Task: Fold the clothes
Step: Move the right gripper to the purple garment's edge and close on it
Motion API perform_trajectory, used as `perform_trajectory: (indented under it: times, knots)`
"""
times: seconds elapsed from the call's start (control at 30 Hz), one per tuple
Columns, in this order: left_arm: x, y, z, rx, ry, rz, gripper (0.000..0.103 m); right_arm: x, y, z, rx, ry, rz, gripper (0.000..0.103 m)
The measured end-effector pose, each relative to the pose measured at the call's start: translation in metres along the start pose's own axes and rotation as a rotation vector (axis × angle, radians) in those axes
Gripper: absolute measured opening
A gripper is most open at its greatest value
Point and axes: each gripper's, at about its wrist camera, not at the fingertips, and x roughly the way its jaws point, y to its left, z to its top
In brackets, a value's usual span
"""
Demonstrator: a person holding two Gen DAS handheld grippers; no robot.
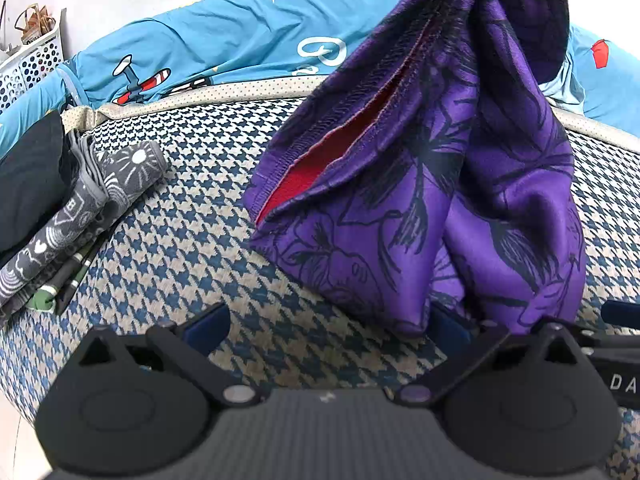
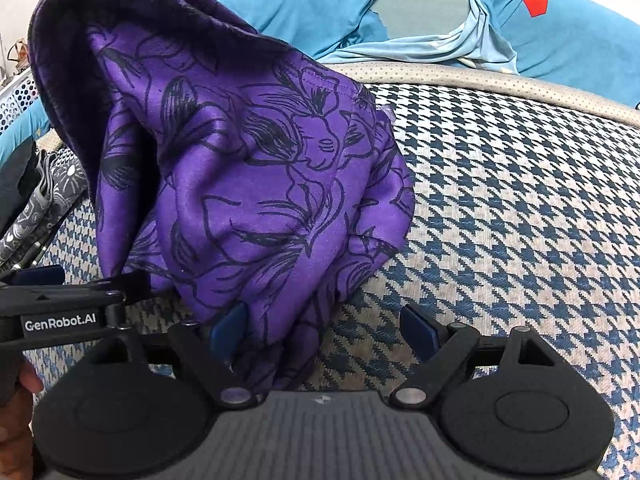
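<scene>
A purple garment (image 1: pixel 460 184) with a dark floral print and red lining hangs bunched over the houndstooth bed surface (image 1: pixel 192 232). My left gripper (image 1: pixel 326 330) is open, its right finger against the cloth's lower edge. In the right wrist view the same garment (image 2: pixel 256 184) drapes over the left finger of my right gripper (image 2: pixel 324 334), whose jaws stand wide apart with cloth lying between them. What holds the garment up is hidden above the frames. The left gripper's body (image 2: pixel 60 320) shows at the left of that view.
Folded grey patterned clothes (image 1: pixel 80 216) lie stacked at the left on the bed beside a dark cushion (image 1: pixel 28 184). A blue cartoon-print quilt (image 1: pixel 224 40) runs along the back. A white perforated basket (image 1: pixel 32 60) stands at the far left.
</scene>
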Motion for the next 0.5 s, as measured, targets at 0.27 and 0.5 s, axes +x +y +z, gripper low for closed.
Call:
perform_trajectory:
  times: [0.27, 0.5]
  knots:
    - [-0.005, 0.004, 0.005, -0.016, -0.021, 0.000, 0.103, 0.000, -0.003, 0.002, 0.000, -0.002, 0.008, 0.084]
    - [-0.019, 0.021, 0.015, -0.078, -0.098, -0.018, 0.103, -0.008, -0.015, 0.016, 0.044, -0.051, 0.052, 0.084]
